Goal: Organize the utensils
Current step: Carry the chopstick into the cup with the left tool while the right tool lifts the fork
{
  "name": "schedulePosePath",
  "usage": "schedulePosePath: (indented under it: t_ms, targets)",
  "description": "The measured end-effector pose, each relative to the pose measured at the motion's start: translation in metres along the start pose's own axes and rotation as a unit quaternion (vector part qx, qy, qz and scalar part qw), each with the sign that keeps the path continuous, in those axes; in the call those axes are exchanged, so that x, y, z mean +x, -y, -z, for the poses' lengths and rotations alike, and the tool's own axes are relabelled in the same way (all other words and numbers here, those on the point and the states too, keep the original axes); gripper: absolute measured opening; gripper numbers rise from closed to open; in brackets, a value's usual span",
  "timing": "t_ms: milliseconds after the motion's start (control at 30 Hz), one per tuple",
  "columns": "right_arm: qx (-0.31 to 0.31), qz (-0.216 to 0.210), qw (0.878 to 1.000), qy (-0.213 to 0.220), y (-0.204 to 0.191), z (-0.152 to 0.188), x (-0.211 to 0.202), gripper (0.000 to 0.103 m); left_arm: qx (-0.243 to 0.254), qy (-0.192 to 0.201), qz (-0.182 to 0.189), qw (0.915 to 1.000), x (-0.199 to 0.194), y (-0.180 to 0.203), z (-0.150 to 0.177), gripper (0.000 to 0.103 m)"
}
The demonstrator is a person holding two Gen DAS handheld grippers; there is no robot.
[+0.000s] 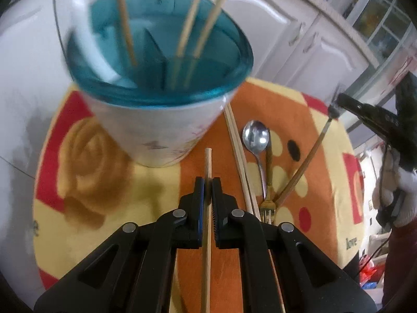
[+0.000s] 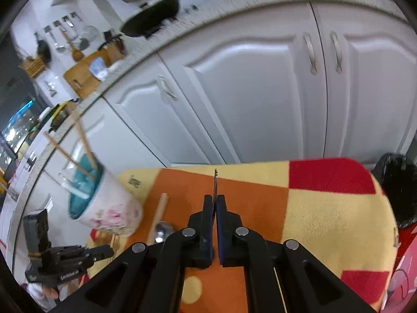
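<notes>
Two grips: left gripper [image 1: 208, 182] clamped on chopstick [image 1: 207, 161], lower centre. Right gripper [image 2: 215, 200] clamped on dark-handled utensil [image 1: 305, 167], right of spoon [image 1: 255, 135].

The utensil holder [image 1: 156, 135] is seen as glazed white ceramic with a floral print, lined by a glossy teal plastic insert [image 1: 161, 60]; the chopsticks [image 1: 194, 23] in it are pale, matt wood; the spoon [image 1: 255, 137] is polished, mirror-bright metal; the fork [image 1: 268, 208] looks like dull brass-toned metal; the table cover [image 1: 260, 104] is soft, fuzzy cloth; the left gripper [image 1: 208, 182] is matt black plastic with bright metal pins; the cabinet doors [image 2: 247, 91] are smooth, semi-gloss white.
</notes>
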State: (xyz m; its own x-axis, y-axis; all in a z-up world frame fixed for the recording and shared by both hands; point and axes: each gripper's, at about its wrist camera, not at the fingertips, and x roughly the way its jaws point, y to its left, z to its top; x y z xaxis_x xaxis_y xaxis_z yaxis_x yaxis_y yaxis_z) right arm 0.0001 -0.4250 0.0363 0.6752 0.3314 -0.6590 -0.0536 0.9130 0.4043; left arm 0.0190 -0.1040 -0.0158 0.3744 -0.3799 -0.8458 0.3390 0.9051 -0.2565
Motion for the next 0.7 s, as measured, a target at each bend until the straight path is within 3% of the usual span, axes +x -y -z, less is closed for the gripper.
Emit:
schedulePosePath:
  t_ms: [400,700]
  targets:
    - [-0.080,-0.005,0.996,0.038,-0.067,-0.006,-0.061,0.002,-0.002,0.080,0.026,0.9965,-0.094,-0.007,0.018,0.004]
    - [-0.110,-0.010,0.992,0.059,-0.102,-0.016,-0.085,0.002,0.001,0.139,0.031,0.9898,-0.156,-0.014,0.024,0.004]
